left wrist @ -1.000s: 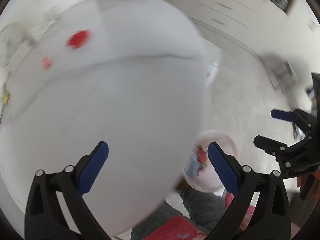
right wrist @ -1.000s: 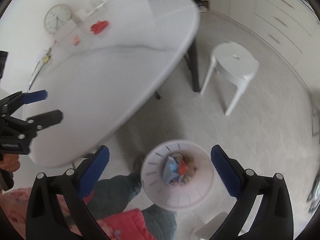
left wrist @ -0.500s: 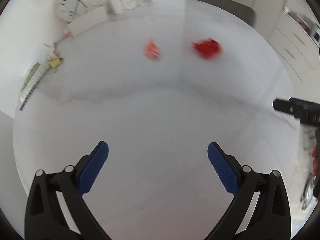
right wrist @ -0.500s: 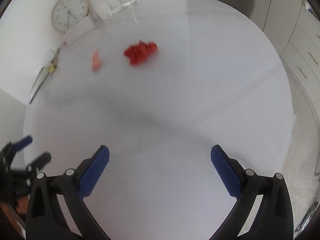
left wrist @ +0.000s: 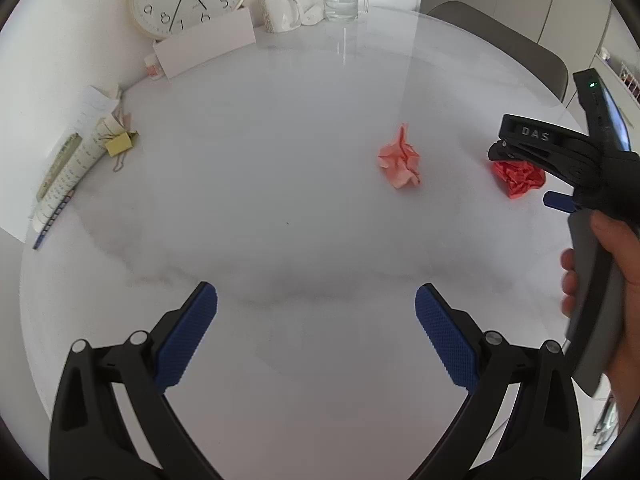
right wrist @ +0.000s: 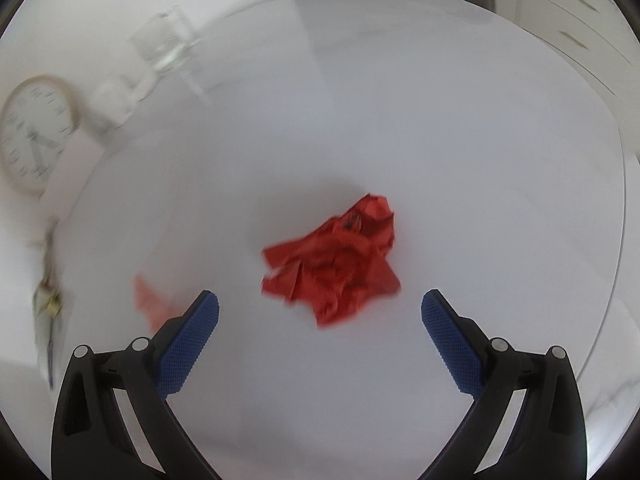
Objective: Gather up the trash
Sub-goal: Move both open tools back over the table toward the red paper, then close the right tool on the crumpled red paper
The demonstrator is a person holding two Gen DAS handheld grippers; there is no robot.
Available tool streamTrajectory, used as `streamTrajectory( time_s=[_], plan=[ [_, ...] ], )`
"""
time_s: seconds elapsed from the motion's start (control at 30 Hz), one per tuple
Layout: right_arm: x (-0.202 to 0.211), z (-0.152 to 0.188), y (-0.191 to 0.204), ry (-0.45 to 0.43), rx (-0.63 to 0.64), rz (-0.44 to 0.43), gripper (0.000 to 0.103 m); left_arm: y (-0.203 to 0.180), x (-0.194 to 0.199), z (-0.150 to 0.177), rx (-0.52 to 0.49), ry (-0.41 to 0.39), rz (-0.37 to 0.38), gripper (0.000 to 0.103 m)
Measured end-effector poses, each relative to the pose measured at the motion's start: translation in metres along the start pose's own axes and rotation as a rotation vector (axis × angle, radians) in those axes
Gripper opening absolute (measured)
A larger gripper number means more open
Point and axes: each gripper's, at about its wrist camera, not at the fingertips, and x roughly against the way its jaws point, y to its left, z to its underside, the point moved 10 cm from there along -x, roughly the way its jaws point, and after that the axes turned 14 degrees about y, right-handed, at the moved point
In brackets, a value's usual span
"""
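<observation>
Two crumpled scraps sit on the bench (left wrist: 280, 208): red wad (right wrist: 336, 264) just ahead of the right gripper (right wrist: 320, 312), fingers spread wide, probably lining up a grab. Left gripper (left wrist: 316, 312) hovers wide too, empty, pink wad (left wrist: 400, 160) farther off.

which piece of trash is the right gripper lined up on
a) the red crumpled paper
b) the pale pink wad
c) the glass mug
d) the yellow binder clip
a: the red crumpled paper lies just ahead of the open right gripper, between its fingers' lines, while the pale pink wad sits off to its left.
</observation>
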Motion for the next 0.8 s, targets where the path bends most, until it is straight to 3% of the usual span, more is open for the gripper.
streamTrajectory(
  time_s=[0.17, 0.33, 0.5, 0.8],
  plan=[
    [-0.011, -0.008, 0.003, -0.023, 0.032, 0.071, 0.101, 0.008, -0.017, -0.013, -0.001, 0.007, 0.017, 0.095],
    [-0.014, -0.006, 0.009, -0.026, 0.162, 0.131, 0.081, 0.005, -0.011, -0.018, -0.032, -0.038, 0.001, 0.095],
    [-0.007, -0.008, 0.009, -0.012, 0.253, 0.095, 0.058, -0.01, -0.01, -0.026, -0.109, -0.057, 0.016, 0.095],
    [0.017, -0.005, -0.004, -0.012, 0.288, 0.015, 0.055, -0.046, -0.028, -0.06, -0.11, -0.029, 0.093, 0.095]
  ],
)
